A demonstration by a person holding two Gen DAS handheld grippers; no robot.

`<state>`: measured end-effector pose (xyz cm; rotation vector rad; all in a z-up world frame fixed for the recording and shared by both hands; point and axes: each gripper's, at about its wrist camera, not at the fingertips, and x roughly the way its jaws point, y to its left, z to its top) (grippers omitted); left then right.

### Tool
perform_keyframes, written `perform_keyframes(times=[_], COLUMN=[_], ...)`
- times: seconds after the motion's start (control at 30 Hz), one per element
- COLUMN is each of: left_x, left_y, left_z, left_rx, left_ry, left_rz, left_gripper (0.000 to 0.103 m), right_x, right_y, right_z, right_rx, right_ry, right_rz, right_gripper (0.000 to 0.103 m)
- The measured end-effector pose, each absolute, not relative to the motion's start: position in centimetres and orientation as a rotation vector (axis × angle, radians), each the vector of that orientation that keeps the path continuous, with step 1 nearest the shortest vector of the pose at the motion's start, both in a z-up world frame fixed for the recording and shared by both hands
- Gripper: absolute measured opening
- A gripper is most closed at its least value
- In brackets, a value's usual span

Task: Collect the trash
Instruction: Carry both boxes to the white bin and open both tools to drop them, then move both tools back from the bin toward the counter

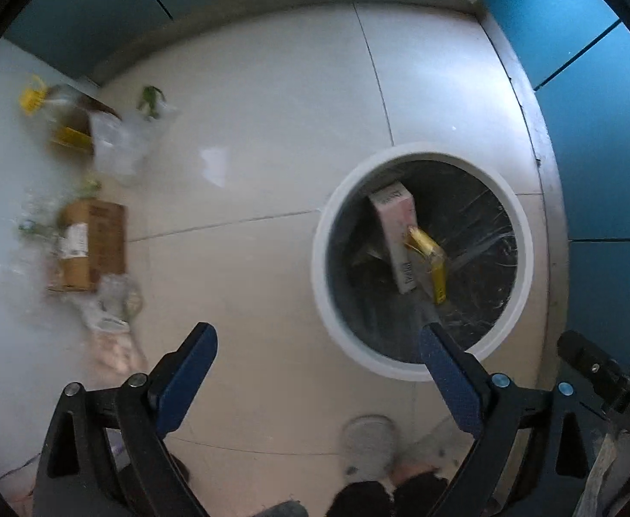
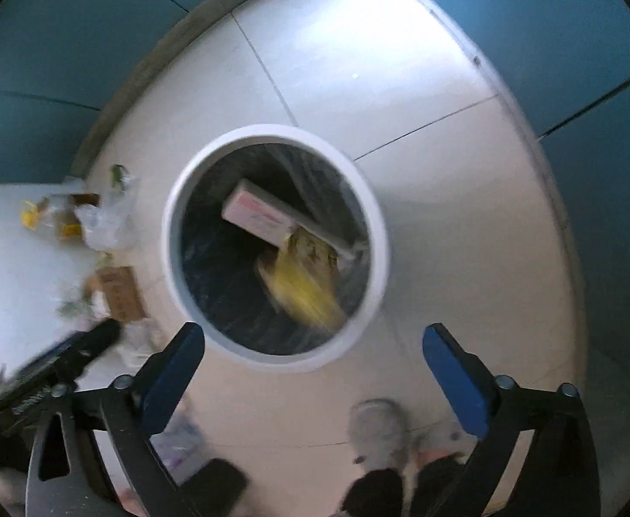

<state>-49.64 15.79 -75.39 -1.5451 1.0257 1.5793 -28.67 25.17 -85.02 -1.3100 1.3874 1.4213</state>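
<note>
Both sets of jaws are standing spread wide with nothing between the blue pads. I am pointing my left jaws nearly straight down at the pale tiled floor, and my right jaws are hanging over the near rim of the bin.

Below the pads, my feet in grey slippers are showing at the bottom edge of each view.

Just beyond the left jaws' right finger, the white-rimmed round bin is sitting on the floor, lined with a dark, shiny bag. Inside it, a pink-and-white box is leaning on end, and a yellow wrapper is lying against it. In the right wrist view the wrapper is blurring, so I cannot tell whether it is resting or falling.

Farther left on the floor, well apart from the bin, more trash is lying scattered: a brown carton, clear plastic bags, a green scrap and a yellow piece, all blurred.

Teal panels are ringing the floor at the back and right.
</note>
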Motion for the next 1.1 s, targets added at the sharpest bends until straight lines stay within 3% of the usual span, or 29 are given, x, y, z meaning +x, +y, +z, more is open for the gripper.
perform_keyframes(times=[0.4,1.1], left_x=[-47.6,-43.9], left_y=[12.9,5.4], left_z=[-68.1,-40.8], left_rx=[-1.521,-1.409], left_ry=[0.994,0.850], left_rz=[1.625,1.675], left_gripper=[0.096,0.096], right_x=[-28.2,-26.3], right_y=[21.7,13.8], right_z=[-76.9,-44.4], right_rx=[-1.400,-1.291], right_ry=[1.062,0.879], right_rz=[1.448,1.638], right_gripper=[0.103,0.103])
